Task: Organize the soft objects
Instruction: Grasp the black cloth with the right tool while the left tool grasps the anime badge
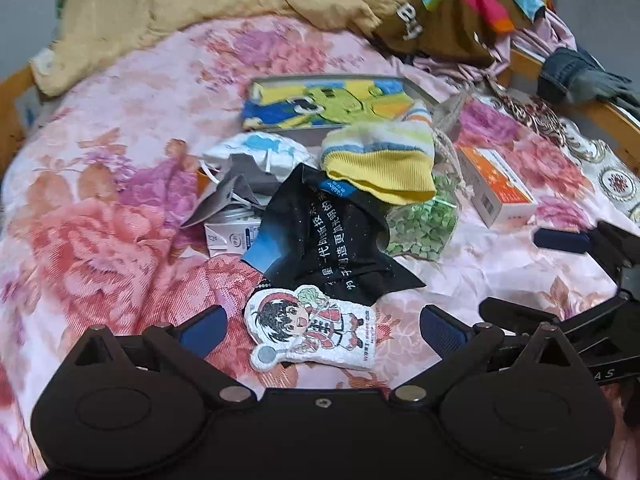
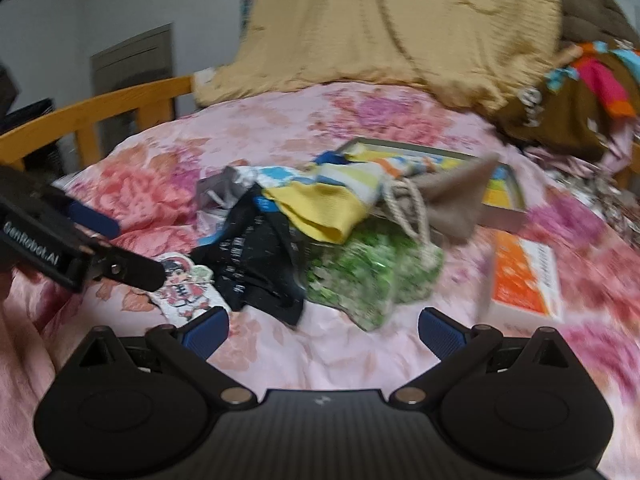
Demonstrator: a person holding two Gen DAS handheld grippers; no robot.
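A jumble of soft things lies on the floral bed sheet (image 1: 100, 216). Nearest me is a flat white cartoon-figure pad (image 1: 312, 328), lying between the spread fingers of my open left gripper (image 1: 322, 334), which are not closed on it. Behind it are a black printed cloth (image 1: 328, 248), a yellow striped knit hat (image 1: 380, 160) and a grey mask (image 1: 240, 184). My right gripper (image 2: 322, 332) is open and empty over bare sheet, short of the black cloth (image 2: 256, 264) and a green patterned bag (image 2: 368, 280). The right wrist view is blurred.
A shallow tray (image 1: 288, 130) holds a cartoon towel. An orange-and-white box (image 1: 496, 184) lies right of the pile, a small carton (image 1: 228, 236) left of it. A tan blanket (image 1: 180, 8) and heaped clothes (image 1: 460, 20) fill the back. A wooden bed rail (image 2: 100, 108) borders the left.
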